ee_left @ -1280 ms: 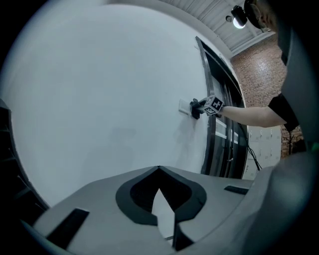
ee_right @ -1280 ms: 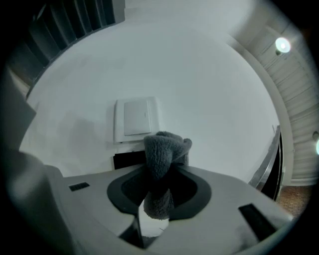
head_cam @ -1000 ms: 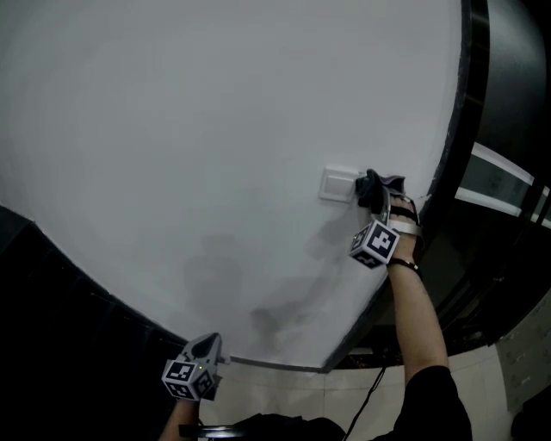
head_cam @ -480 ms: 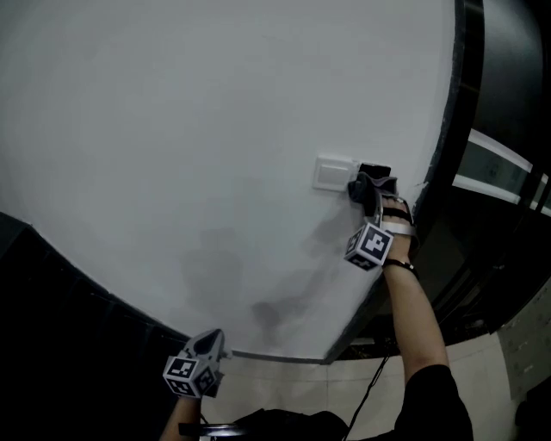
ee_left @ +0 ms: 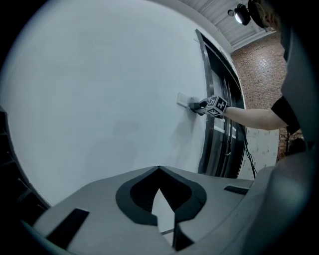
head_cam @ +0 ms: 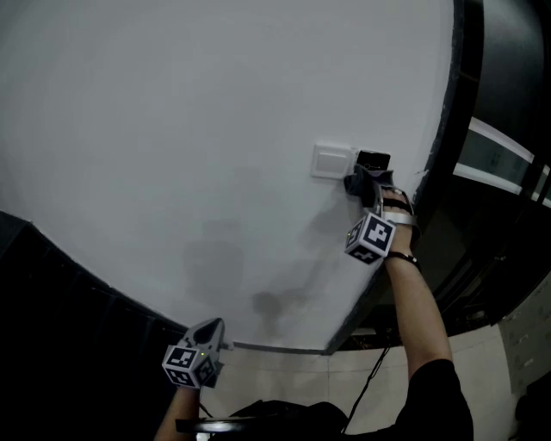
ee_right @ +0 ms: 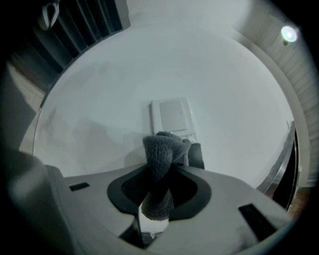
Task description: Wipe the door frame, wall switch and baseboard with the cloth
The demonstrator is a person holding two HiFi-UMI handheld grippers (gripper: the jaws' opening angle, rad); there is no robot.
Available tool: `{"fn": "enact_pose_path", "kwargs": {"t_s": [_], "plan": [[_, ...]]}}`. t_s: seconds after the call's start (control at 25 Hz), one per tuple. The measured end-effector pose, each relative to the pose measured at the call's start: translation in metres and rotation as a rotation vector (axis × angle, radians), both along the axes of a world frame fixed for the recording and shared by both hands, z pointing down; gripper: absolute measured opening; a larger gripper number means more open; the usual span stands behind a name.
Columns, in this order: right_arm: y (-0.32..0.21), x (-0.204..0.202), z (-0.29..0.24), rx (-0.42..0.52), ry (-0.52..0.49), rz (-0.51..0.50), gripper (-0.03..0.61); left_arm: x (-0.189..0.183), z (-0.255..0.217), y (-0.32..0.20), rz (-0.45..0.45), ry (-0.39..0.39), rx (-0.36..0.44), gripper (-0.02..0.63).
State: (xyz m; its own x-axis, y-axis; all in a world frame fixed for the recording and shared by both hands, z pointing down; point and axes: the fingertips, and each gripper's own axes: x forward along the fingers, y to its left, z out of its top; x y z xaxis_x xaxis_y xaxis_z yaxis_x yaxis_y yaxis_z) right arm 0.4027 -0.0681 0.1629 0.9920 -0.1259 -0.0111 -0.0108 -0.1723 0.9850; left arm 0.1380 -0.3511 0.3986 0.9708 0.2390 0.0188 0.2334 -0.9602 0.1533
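a plain white wall [head_cam: 172, 129] meets pale floor [head_cam: 286, 375], with a brick wall [ee_left: 264, 69] and ceiling lamp [ee_left: 242, 15] beyond.

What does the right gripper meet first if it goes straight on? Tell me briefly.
The right gripper, shut on the cloth, points at the wall switch; the cloth would likely press the switch's lower edge first, though the remaining gap is hard to judge.

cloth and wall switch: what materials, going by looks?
Cloth: probably grey terry or microfibre; fuzzy nubby pile, soft bunched folds. Wall switch: likely white moulded plastic with a smooth, low-sheen face and a crisp rectangular plate; the exact finish is unclear in this light.
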Motion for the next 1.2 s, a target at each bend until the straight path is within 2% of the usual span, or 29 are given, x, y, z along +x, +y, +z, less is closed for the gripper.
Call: {"fn": "enact_pose_path", "kwargs": {"t_s": [0.16,0.28,0.36,0.56,0.68,0.8,0.84,0.96,1.2], "plan": [[-0.026,-0.017,-0.042,0.001,0.092,-0.076,0.094,0.021,-0.026,0.010,0.035,0.042,0.065,0.002],[-0.055,-0.021,-0.076,-0.022,0.160,-0.119,0.094,0.035,-0.049,0.024,0.059,0.083,0.063,0.002],[-0.070,-0.020,-0.089,-0.022,0.167,-0.117,0.094,0.038,-0.054,0.033,0.073,0.094,0.054,0.002],[-0.094,-0.001,-0.074,-0.017,0.071,-0.078,0.094,0.041,-0.043,0.039,0.100,0.086,0.028,0.002],[-0.092,0.012,-0.058,-0.072,0.107,-0.045,0.094,0.038,-0.030,0.034,0.109,0.061,0.019,0.002],[-0.088,0.006,-0.056,-0.153,0.122,0.021,0.094,0.035,-0.024,0.027,0.102,0.042,0.010,0.002],[-0.092,0.002,-0.055,-0.155,0.109,0.024,0.094,0.033,-0.025,0.025,0.102,0.043,0.008,0.002],[-0.112,-0.015,-0.061,-0.080,0.091,-0.033,0.094,0.026,-0.029,0.021,0.105,0.053,0.009,0.002],[-0.099,-0.007,-0.043,-0.141,0.110,0.031,0.095,0.019,-0.026,0.017,0.108,0.043,0.010,0.002]]}}
